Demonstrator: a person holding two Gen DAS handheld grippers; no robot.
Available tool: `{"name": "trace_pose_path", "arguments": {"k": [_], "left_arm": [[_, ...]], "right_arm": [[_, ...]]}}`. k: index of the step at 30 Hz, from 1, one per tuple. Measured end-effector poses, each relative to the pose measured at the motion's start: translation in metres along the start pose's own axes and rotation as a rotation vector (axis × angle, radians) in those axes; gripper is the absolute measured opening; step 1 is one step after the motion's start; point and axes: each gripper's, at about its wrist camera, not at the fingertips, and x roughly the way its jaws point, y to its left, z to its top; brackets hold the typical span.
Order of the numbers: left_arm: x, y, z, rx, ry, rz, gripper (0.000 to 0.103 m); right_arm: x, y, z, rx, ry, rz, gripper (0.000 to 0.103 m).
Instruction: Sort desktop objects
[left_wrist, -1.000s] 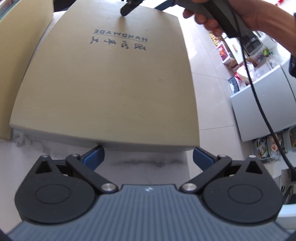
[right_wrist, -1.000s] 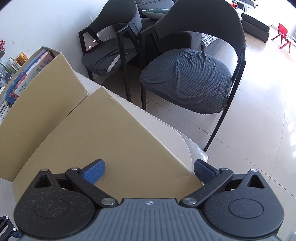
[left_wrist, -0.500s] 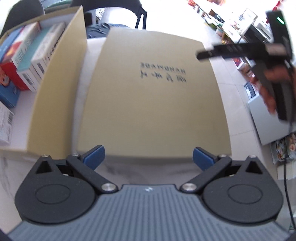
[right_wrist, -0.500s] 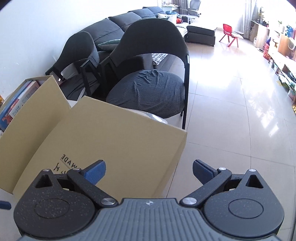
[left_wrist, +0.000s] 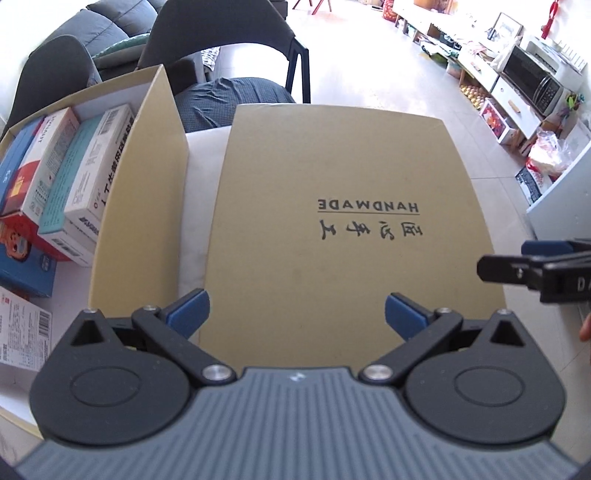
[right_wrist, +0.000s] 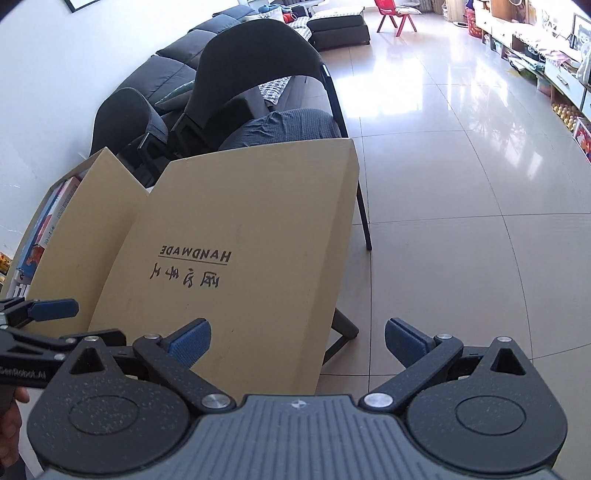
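Observation:
A flat tan cardboard lid (left_wrist: 332, 221) printed "HANDMADE" lies on the white table, filling the middle of the left wrist view. My left gripper (left_wrist: 295, 314) hovers open over its near edge, nothing between the blue pads. A finger of my right gripper (left_wrist: 509, 267) reaches in beside the lid's right edge. In the right wrist view the same lid (right_wrist: 240, 240) lies ahead, and my right gripper (right_wrist: 295, 339) stands open and empty above its near right corner. A left gripper finger (right_wrist: 51, 309) shows at the left edge.
An open tan box (left_wrist: 147, 166) stands left of the lid, holding several upright packages (left_wrist: 74, 177). A printed paper (left_wrist: 22, 339) lies nearer. Dark chairs (right_wrist: 258, 74) stand past the table's far edge. Tiled floor (right_wrist: 461, 221) drops off right of the lid.
Both grippers have drawn back and risen from the lid. The right gripper went from the lid's far end to its near right side. The open box came into the left view.

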Motion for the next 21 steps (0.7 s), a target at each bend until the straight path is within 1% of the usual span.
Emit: {"name": "trace_pose_path", "arguments": {"k": [3,10,15,18,21], "left_arm": [[0.005,0.001,0.001,-0.009,0.010,0.000,0.103],[0.017,0.007,0.006,-0.039,0.045,-0.032,0.103],[0.032,-0.001,0.014,0.017,0.091,0.014,0.103],[0.033,-0.003,0.015,0.036,0.093,0.013,0.103],[0.032,-0.003,0.013,0.047,0.093,0.004,0.103]], "right_arm": [[-0.003,0.001,-0.006,0.016,-0.002,-0.001,0.101],[-0.004,-0.008,-0.013,0.074,0.009,0.027,0.101],[-0.001,-0.018,-0.014,0.135,0.015,0.065,0.101],[0.002,-0.024,-0.014,0.173,0.021,0.095,0.101],[0.007,-0.034,-0.017,0.239,0.044,0.155,0.101]]}}
